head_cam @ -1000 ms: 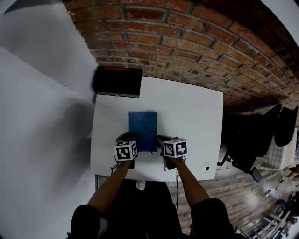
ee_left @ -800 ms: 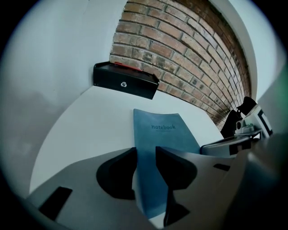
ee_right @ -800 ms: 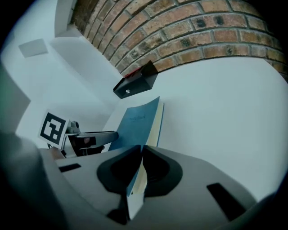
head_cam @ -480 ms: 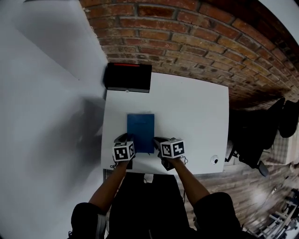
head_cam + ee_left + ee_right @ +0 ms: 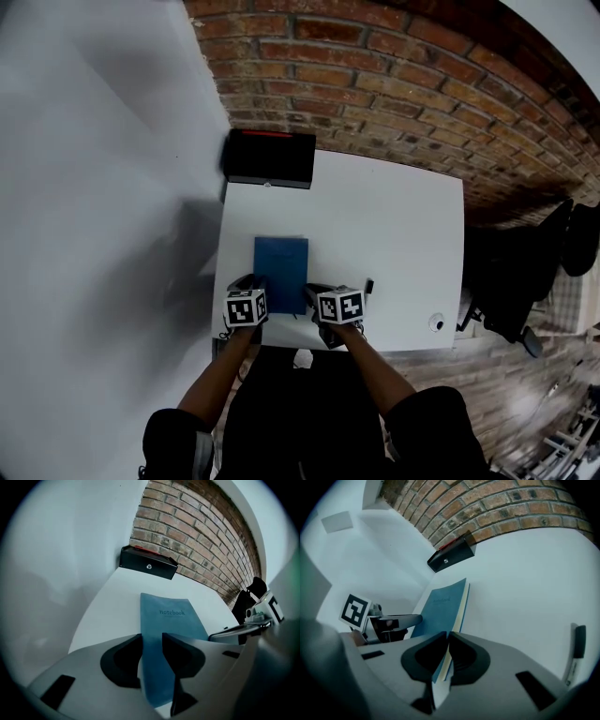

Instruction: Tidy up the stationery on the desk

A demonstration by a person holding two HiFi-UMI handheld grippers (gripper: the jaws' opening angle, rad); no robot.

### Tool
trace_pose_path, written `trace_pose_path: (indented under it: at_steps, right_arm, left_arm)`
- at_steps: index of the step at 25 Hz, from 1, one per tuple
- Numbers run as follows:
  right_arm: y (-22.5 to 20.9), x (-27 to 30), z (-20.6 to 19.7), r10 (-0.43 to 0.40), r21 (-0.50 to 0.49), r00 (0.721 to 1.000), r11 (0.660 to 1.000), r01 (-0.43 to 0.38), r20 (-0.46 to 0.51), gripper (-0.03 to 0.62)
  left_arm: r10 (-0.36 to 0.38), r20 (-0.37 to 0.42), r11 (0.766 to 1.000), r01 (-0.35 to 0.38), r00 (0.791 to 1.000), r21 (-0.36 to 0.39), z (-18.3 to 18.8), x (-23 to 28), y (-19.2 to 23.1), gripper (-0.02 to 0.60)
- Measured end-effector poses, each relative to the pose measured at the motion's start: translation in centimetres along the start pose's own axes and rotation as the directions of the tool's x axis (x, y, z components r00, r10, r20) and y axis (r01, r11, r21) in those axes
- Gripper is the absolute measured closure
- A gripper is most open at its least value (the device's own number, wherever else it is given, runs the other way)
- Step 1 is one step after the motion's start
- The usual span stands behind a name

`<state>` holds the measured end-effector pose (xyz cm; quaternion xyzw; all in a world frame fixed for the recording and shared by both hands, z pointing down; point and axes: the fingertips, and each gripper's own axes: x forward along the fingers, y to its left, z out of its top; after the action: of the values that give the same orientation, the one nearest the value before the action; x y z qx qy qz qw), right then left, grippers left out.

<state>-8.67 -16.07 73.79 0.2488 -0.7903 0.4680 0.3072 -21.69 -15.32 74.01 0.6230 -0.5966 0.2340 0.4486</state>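
The white desk (image 5: 403, 225) was mostly bare, with a black box (image 5: 272, 159) set at its far left corner. The blue notebook (image 5: 280, 267) was not yet stowed. Its near end was clamped by the left gripper (image 5: 152, 653) and the right gripper (image 5: 447, 656) at the desk's near edge. A pen (image 5: 576, 651) was left loose beside them, so the tidying was judged unfinished.

Overhead plus two low views of notebook (image 5: 280, 272)
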Motion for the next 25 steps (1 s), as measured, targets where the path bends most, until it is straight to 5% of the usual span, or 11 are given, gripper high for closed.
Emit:
trace_pose_path:
  at_steps: [13, 25]
  right_arm:
    - [-0.8, 0.9, -0.7, -0.111, 0.027, 0.994, 0.993, 0.111, 0.023, 0.557]
    - [-0.4, 1.1, -1.4, -0.124, 0.044, 0.992, 0.991, 0.124, -0.006, 0.557]
  left_arm:
    - [-0.002, 0.013, 0.999, 0.002, 1.000, 0.043, -0.3, 0.6, 0.1, 0.437]
    - [-0.033, 0.009, 0.998, 0.033, 0.999, 0.051, -0.1, 0.6, 0.4, 0.437]
